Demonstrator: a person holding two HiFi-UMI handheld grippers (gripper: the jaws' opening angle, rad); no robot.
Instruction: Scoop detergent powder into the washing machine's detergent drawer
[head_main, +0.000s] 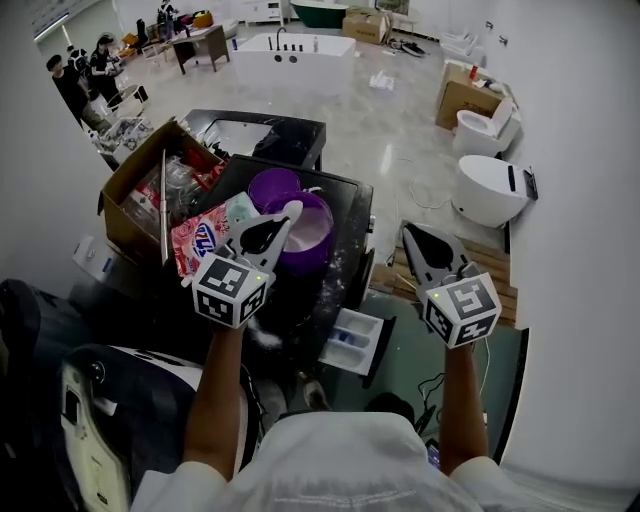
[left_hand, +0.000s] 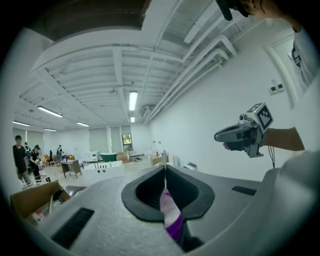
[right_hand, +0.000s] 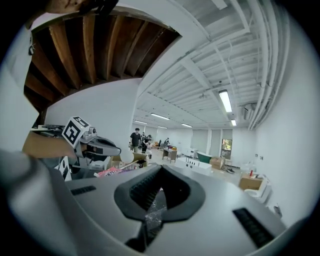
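The left tool (head_main: 281, 224) is pinching a white-and-purple scoop (left_hand: 171, 212) over the purple tub (head_main: 312, 262) of white powder (head_main: 310, 229). The white detergent drawer (head_main: 352, 338) is standing open at the tub's 5 o'clock. The right tool (right_hand: 161, 172), at 3 o'clock, is pinching crinkled clear plastic (right_hand: 153, 214).

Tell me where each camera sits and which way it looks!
Head view: on the person's head, looking steeply down at the washing machine and its open drawer; both forearms, left gripper and right gripper show.
Left gripper view: rides the left gripper, facing across the room along jaws shut on the scoop; the right gripper shows.
Right gripper view: rides the right gripper, facing across the room along jaws shut on clear film; the left gripper shows.
Shared: each gripper view sees the other gripper.
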